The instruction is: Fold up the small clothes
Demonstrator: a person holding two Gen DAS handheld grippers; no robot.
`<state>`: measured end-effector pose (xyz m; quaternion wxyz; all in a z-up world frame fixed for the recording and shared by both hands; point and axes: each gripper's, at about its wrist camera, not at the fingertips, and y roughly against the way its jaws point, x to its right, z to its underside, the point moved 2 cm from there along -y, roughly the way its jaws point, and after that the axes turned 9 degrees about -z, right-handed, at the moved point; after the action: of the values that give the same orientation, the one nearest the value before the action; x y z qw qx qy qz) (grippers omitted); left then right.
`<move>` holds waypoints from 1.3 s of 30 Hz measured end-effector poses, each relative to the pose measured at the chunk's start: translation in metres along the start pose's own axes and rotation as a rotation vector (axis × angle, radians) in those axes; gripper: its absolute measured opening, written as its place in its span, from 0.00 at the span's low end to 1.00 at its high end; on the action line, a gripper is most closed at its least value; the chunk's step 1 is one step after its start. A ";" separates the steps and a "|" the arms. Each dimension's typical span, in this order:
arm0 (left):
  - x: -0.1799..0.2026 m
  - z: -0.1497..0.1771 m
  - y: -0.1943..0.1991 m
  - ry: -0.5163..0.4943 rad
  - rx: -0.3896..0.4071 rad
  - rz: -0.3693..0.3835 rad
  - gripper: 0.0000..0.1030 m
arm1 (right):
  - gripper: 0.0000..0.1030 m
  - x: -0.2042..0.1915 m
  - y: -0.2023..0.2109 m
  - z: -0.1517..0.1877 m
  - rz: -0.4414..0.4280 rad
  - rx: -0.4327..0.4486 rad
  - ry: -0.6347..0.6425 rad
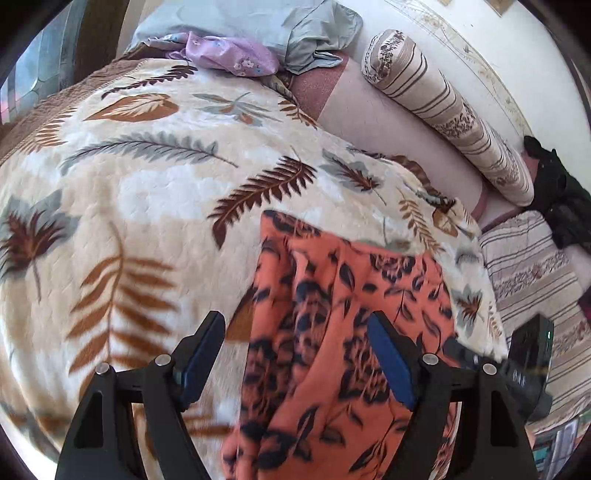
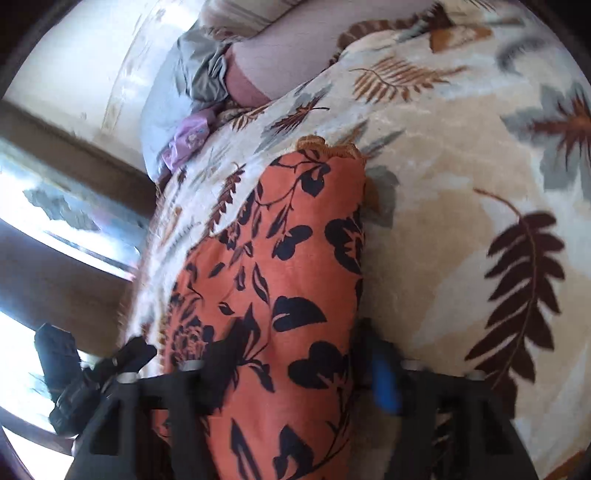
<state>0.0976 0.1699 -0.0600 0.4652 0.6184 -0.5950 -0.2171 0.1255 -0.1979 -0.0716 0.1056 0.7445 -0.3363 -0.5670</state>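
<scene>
An orange garment (image 1: 332,295) with a dark flower print lies in a long folded strip on a cream leaf-patterned blanket (image 1: 147,206). My left gripper (image 1: 294,317) is open above its near end. Its right finger hangs over the cloth and its left finger over the blanket, neither pressing. In the right wrist view the same garment (image 2: 288,258) runs away from me, with a lace-trimmed edge at its far end. My right gripper (image 2: 301,347) is open and blurred, straddling the strip with nothing pinched. The right gripper's black body (image 1: 528,354) shows at the garment's right side.
A grey-blue cloth (image 1: 317,33) and a lilac flowered one (image 1: 229,55) lie heaped at the blanket's far end. A striped bolster (image 1: 443,110) lies along the white wall, above a striped cushion (image 1: 532,273). A black object (image 1: 554,192) sits by them. A wooden frame (image 2: 66,155) borders the bed.
</scene>
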 end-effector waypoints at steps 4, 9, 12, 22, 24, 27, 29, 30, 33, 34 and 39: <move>0.001 0.017 -0.061 -0.035 -0.218 -0.025 0.78 | 0.76 -0.009 -0.003 0.004 -0.036 -0.021 0.013; 0.020 0.022 -0.060 -0.123 -0.180 0.002 0.56 | 0.54 -0.014 -0.039 0.012 0.047 -0.139 0.113; 0.019 0.018 -0.060 -0.099 -0.196 0.025 0.48 | 0.36 -0.039 -0.037 0.013 0.099 -0.126 0.228; 0.081 -0.005 0.004 -0.041 -0.006 0.206 0.33 | 0.32 -0.117 0.062 -0.011 0.131 0.091 0.472; 0.106 -0.003 -0.005 -0.069 -0.030 0.237 0.36 | 0.32 -0.095 0.087 -0.022 0.130 0.120 0.393; 0.131 0.020 -0.053 -0.137 -0.162 0.110 0.61 | 0.51 -0.025 0.100 -0.032 0.123 0.108 0.175; 0.134 0.041 -0.098 -0.134 -0.342 0.007 0.77 | 0.78 0.036 0.094 -0.028 0.208 0.065 -0.034; 0.132 0.043 -0.097 -0.101 -0.305 0.046 0.81 | 0.78 0.059 0.093 -0.021 0.249 0.061 -0.112; 0.129 0.040 -0.075 -0.100 -0.245 0.058 0.79 | 0.78 0.085 0.103 -0.002 0.175 0.090 -0.178; 0.126 0.038 -0.068 -0.099 -0.226 0.089 0.79 | 0.78 0.084 0.105 0.000 0.172 0.094 -0.160; 0.118 0.043 -0.071 -0.091 -0.236 0.131 0.85 | 0.78 0.072 0.095 -0.005 0.105 0.093 -0.110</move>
<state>0.1237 0.0354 -0.1063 0.5204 0.5086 -0.6250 -0.2827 0.1034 -0.3156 -0.0743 0.0815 0.6976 -0.4061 -0.5846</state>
